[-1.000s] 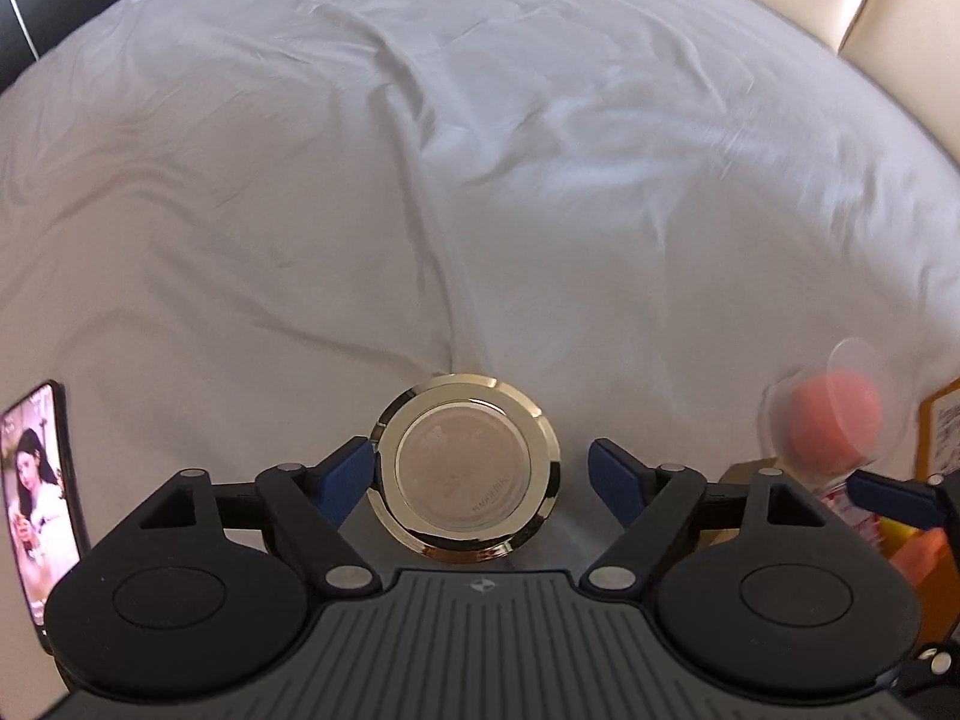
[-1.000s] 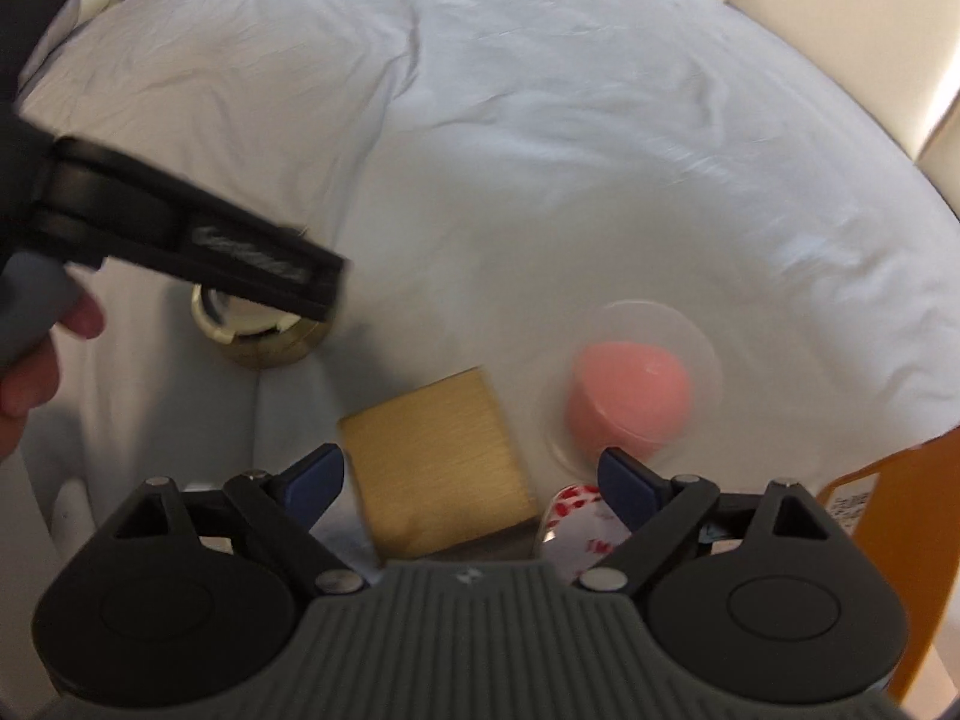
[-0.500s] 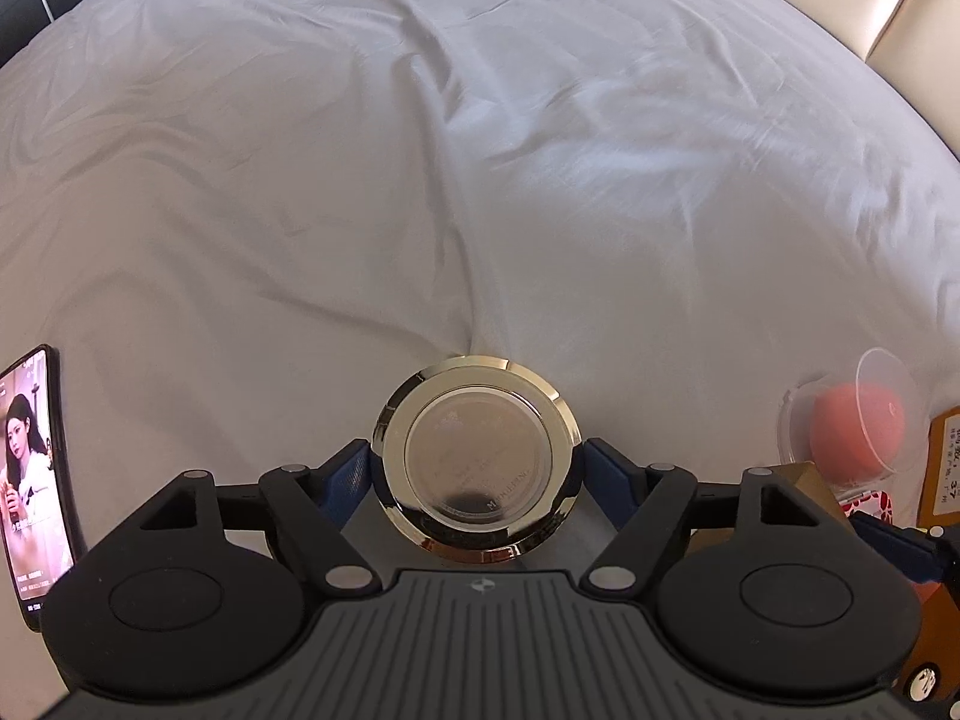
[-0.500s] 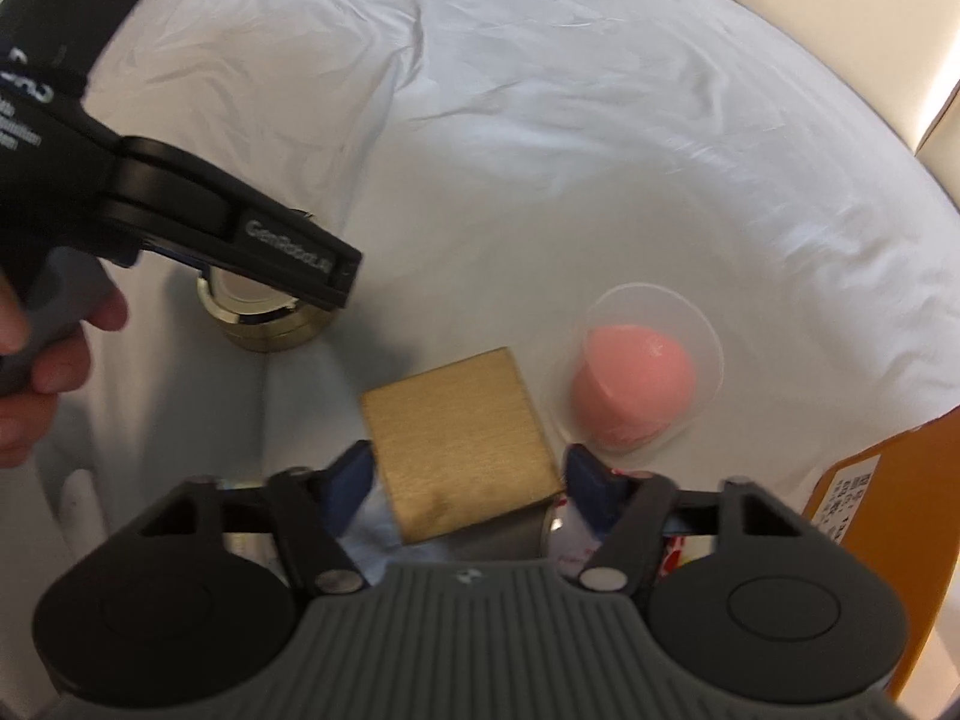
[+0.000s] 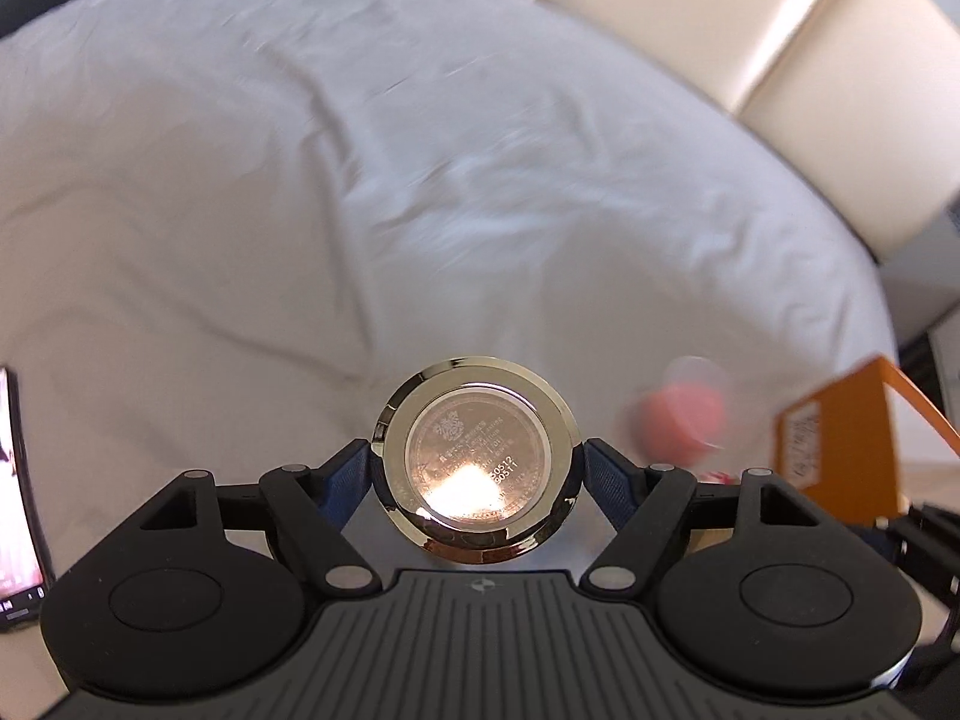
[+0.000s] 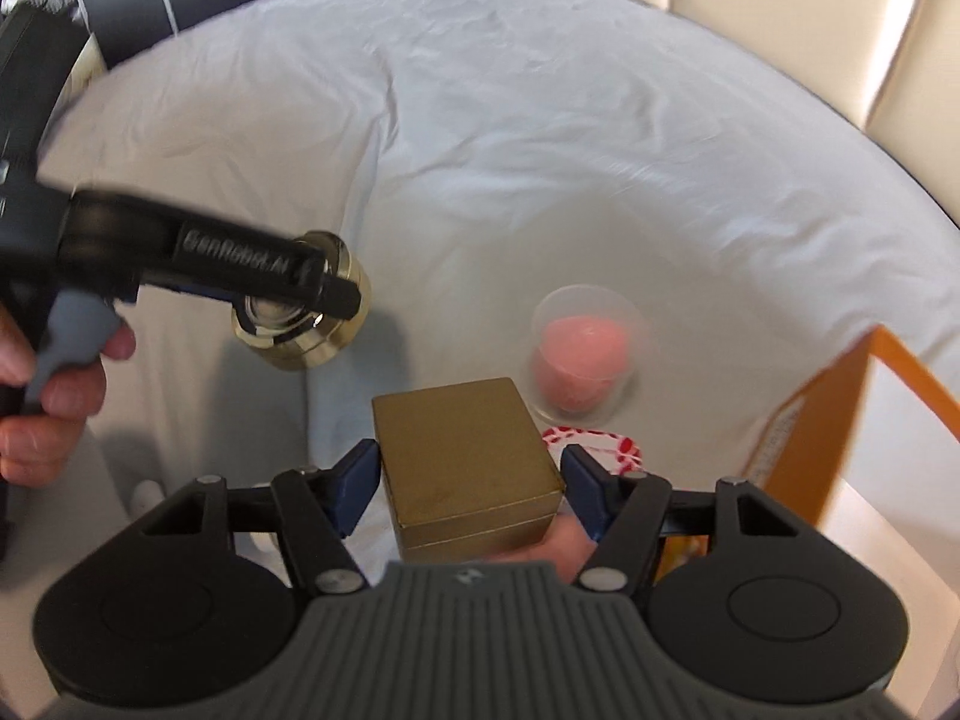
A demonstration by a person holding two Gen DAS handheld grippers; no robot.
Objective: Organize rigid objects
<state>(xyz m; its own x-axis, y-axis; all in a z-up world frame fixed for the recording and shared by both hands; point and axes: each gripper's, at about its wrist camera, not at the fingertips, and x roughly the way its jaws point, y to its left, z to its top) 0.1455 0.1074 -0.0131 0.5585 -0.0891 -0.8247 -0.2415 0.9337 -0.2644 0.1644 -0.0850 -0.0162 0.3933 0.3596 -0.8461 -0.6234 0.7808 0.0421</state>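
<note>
A white sheet covers a bed. The left claw is clenched on a round gold tin, lifted clear of the sheet, its blue pads pressing both sides; the jaws recently closed onto it. The right claw grips a gold rectangular box, also raised, after closing on its sides. A clear cup holding a pink sponge stands on the sheet just beyond the box, beside an orange box. A phone lies at the left edge.
</note>
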